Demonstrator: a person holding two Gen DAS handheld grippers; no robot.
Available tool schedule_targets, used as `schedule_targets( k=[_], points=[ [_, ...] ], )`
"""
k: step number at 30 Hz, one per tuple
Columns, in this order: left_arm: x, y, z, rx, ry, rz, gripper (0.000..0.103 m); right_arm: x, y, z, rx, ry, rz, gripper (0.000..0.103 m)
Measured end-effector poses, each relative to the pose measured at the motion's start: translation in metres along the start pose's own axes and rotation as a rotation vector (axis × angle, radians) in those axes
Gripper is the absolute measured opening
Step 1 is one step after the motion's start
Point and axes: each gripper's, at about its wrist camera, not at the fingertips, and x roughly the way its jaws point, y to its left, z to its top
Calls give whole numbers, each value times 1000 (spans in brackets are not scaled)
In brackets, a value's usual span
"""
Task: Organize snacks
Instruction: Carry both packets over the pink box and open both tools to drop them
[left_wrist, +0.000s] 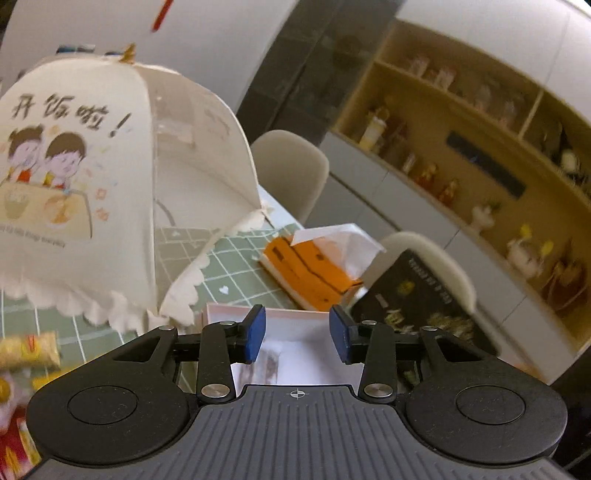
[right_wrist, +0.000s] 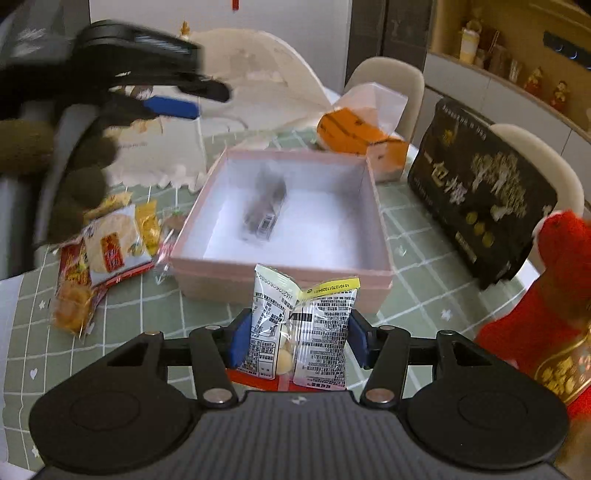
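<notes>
A small dark packet (right_wrist: 263, 206) lying inside the pink box (right_wrist: 373, 221) is smeared by motion blur, so its print cannot be read. The left gripper (right_wrist: 173, 105), seen from the right wrist camera, is a dark streak, and the gloved hand (right_wrist: 79, 173) holding it runs off the left edge. In the left wrist view, the jars and figurines on the wooden shelf (left_wrist: 461, 155) are too blurred to identify, and the snack packets (left_wrist: 26, 350) at the lower left are cut by the frame and the gripper body. The red plush (right_wrist: 543, 317) is cropped at the right edge. The lower end of the white snack packet (right_wrist: 301, 325) is hidden behind the right gripper's body.
</notes>
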Motion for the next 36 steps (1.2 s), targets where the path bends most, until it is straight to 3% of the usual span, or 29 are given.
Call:
schedule_targets(
  k=[3,6,7,8,10,13,16,20,21,23,27,31,32,34,36],
  points=[
    [-32,10,-13,0,-36,21,43,5,-11,20,24,-24,7,54],
    [-44,28,-35,-36,-5,71,43,20,-16,63,40,-102,14,57],
    [-47,34,-44,-50,19,89,42,31,-20,80,50,-112,40,70],
    [-50,40,-54,-65,47,112,42,44,-23,98,60,-89,54,78],
    [-64,51,-73,-87,90,146,42,67,-29,125,92,-32,77,78],
    [-91,66,-103,-105,129,178,42,75,-33,141,156,-24,92,78],
    [-113,84,-124,-153,158,244,42,76,-5,141,69,-24,138,78],
    [-126,104,-141,-225,188,303,41,91,64,131,-108,25,222,77],
    [-127,108,-143,-236,196,302,41,97,84,129,-148,39,240,74],
    [-130,114,-145,-254,211,298,41,110,118,128,-215,72,250,53],
    [-139,118,-147,-272,211,300,41,157,163,138,-271,161,197,49],
    [-144,119,-151,-284,210,285,41,201,183,145,-377,216,49,31],
    [-144,120,-152,-286,211,276,41,209,184,144,-403,234,34,22],
    [-144,122,-155,-296,216,260,41,216,184,139,-459,259,-4,13],
    [-142,125,-158,-314,220,253,41,209,185,130,-497,256,12,13]
  ],
)
